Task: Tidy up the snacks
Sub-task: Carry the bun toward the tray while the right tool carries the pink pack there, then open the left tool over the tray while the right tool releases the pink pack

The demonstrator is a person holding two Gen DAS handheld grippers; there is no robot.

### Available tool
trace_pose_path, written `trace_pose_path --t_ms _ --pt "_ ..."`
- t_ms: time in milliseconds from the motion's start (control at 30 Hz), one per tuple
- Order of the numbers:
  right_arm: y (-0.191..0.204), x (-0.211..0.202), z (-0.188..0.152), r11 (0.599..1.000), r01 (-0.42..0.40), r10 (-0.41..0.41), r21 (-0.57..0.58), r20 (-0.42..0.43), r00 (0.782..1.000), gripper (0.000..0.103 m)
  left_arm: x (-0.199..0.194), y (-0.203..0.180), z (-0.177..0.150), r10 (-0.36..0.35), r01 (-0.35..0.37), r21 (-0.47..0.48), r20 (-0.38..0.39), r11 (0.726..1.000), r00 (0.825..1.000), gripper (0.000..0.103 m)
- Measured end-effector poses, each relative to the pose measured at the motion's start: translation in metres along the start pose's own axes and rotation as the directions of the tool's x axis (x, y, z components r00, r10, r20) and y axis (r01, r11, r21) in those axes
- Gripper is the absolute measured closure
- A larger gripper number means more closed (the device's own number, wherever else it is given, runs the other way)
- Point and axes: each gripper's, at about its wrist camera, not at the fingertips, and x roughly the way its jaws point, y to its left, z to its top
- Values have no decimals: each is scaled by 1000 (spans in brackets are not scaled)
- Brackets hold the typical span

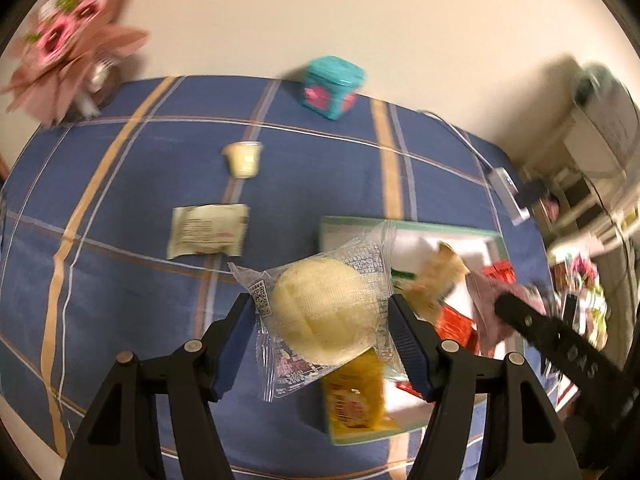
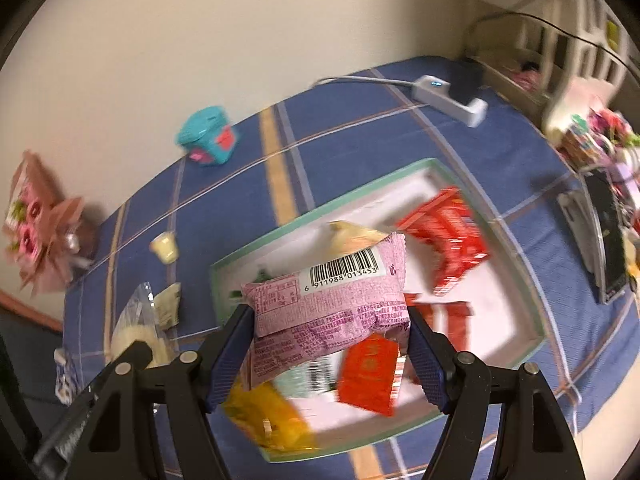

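Observation:
My left gripper [image 1: 322, 322] is shut on a pale round bun in a clear wrapper [image 1: 326, 312], held above the left edge of a white tray with a green rim [image 1: 400, 226]. My right gripper [image 2: 330, 326] is shut on a pink snack packet with a barcode [image 2: 332, 300], held over the same tray [image 2: 532, 292]. Red packets [image 2: 448, 236], a yellow packet [image 2: 272, 416] and a beige packet [image 1: 436, 276] lie in the tray. A small pale cup [image 1: 243, 158] and a whitish sachet [image 1: 208, 230] lie on the blue plaid cloth [image 1: 120, 280] to the left.
A teal box [image 1: 332, 86] stands at the far edge by the wall. A pink paper bouquet [image 1: 68, 44] is at the far left corner. A white power strip with cable [image 2: 452, 98] lies at the far right. A dark phone-like slab [image 2: 608, 236] and clutter sit at the right.

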Motion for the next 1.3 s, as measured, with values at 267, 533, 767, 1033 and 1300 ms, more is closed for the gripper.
trace_pose_path --t_ms 267,533,767,1033,1300 --pt "-52 -4 11 994 22 -22 105 2 1000 26 11 -63 -18 -5 9 166 -28 986 1000 34" --pt "-78 -7 14 989 32 -33 141 5 999 25 15 -88 -27 -2 7 236 -23 972 1000 34" --pt "-78 6 14 991 13 -11 133 -20 1000 25 23 -98 -29 9 -2 274 -23 962 1000 34" --pt "-77 20 14 993 7 -2 121 -45 999 24 37 -108 -30 11 -5 304 -16 953 1000 34" --pt "-76 24 14 993 9 -2 115 -57 998 24 48 -112 -32 18 -10 317 -21 948 1000 33"
